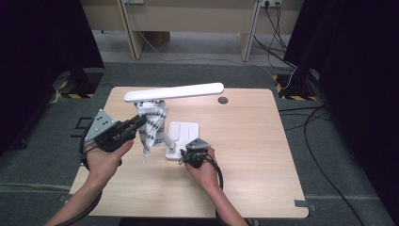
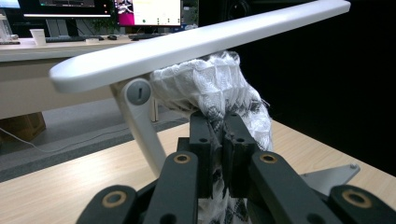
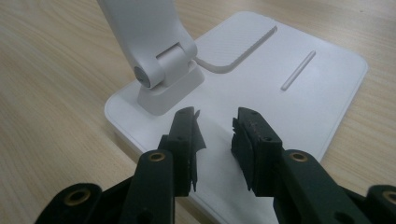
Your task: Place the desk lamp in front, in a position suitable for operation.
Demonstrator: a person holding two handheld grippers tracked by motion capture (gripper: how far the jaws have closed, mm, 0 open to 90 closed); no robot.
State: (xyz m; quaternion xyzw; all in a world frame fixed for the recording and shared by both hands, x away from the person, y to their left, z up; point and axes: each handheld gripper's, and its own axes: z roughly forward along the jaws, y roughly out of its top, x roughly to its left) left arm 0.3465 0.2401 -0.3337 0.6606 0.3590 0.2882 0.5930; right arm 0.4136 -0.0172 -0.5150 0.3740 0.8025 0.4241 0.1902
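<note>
Left gripper (image 2: 218, 125) clamped narrow on a white, grey-patterned knitted cloth (image 1: 151, 123) draped over the neck of a white plastic desk lamp (image 1: 173, 92), fingers (image 2: 201, 135) pinching the fabric just under the long flat lamp head. Right gripper (image 3: 215, 122) held over the near edge of the lamp's flat white base (image 3: 299, 98), fingers (image 3: 184, 133) parted, nothing between them. Bare pale wooden worktop (image 1: 249, 136) lying open to the right of the lamp.

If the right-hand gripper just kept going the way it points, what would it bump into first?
Probably the white lamp base: the right gripper has open, empty jaws angled down over it. Just beyond stands the lamp arm's hinge; depth is hard to judge.
</note>
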